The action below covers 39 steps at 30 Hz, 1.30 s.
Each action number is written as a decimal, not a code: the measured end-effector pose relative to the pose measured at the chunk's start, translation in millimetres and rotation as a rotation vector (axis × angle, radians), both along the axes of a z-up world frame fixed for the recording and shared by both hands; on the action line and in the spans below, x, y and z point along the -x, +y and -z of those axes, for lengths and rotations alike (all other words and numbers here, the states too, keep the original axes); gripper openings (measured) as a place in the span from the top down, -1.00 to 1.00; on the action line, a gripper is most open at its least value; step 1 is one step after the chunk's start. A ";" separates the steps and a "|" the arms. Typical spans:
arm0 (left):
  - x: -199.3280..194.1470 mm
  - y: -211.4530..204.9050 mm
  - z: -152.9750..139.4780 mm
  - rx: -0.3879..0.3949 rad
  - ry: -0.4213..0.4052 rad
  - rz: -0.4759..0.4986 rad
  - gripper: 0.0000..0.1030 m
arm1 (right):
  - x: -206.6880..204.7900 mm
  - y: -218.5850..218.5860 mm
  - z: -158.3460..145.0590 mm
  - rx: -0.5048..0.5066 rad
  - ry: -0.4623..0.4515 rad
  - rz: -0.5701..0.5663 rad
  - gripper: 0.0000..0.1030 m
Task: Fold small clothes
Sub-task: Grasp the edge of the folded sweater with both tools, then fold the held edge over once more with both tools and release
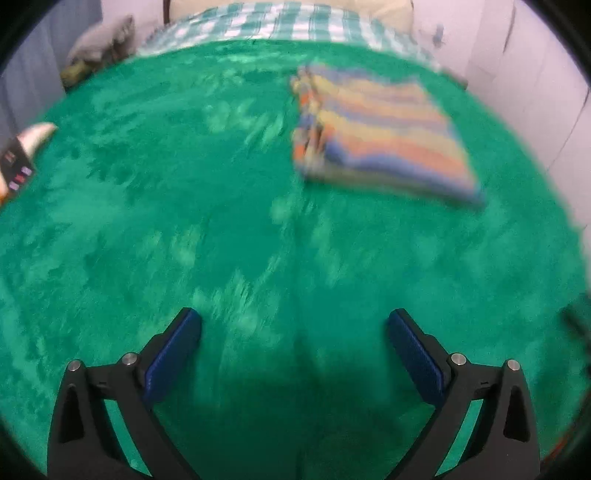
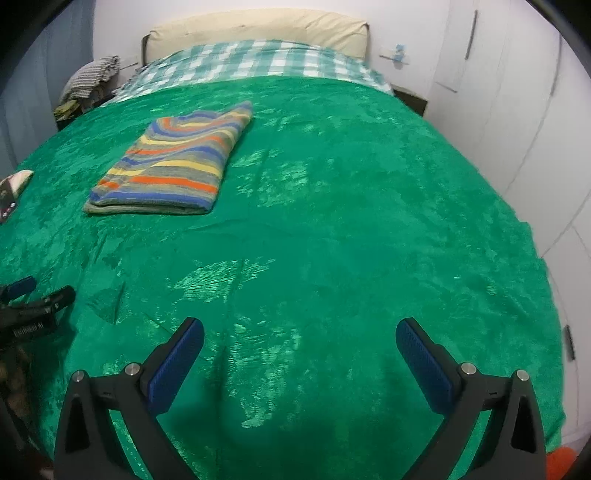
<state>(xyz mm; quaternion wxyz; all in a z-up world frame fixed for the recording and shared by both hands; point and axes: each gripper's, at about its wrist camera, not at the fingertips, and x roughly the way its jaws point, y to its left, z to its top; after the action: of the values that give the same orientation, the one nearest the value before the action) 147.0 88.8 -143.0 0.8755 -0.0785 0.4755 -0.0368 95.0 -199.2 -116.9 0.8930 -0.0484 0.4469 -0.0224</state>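
Note:
A striped garment (image 2: 173, 162) in blue, orange, yellow and grey lies folded into a flat rectangle on the green bedspread (image 2: 332, 221). In the left wrist view it (image 1: 380, 129) sits far ahead to the right and is blurred. My left gripper (image 1: 293, 325) is open and empty, low over bare bedspread (image 1: 184, 221). My right gripper (image 2: 299, 332) is open and empty, also over bare bedspread, well short of the garment. The left gripper's black tip also shows at the left edge of the right wrist view (image 2: 33, 295).
A checked teal and white sheet (image 2: 251, 62) and a cream pillow (image 2: 258, 27) lie at the head of the bed. A heap of clothes (image 2: 88, 81) sits at the far left corner. A small dark and white object (image 2: 13, 192) lies at the left edge. White wardrobe doors (image 2: 517, 110) stand on the right.

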 end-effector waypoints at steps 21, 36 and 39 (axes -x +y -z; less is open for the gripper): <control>-228.0 -30.6 6.3 0.061 0.062 0.098 0.63 | -286.6 60.7 52.4 -0.543 0.130 -0.289 0.41; -149.4 -55.0 -30.6 -0.171 -0.037 0.101 -0.70 | -223.2 -12.6 -27.2 -0.125 0.026 -0.141 -0.99; -92.9 -55.5 -30.4 -0.258 -0.059 0.081 -0.72 | -164.6 -33.2 -11.4 -0.052 0.082 -0.148 -0.99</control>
<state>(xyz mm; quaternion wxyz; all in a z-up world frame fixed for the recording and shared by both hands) 239.9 33.3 -112.6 0.8897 0.0551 0.4531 -0.0129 259.6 -232.4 -105.5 0.8740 -0.0589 0.4789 0.0572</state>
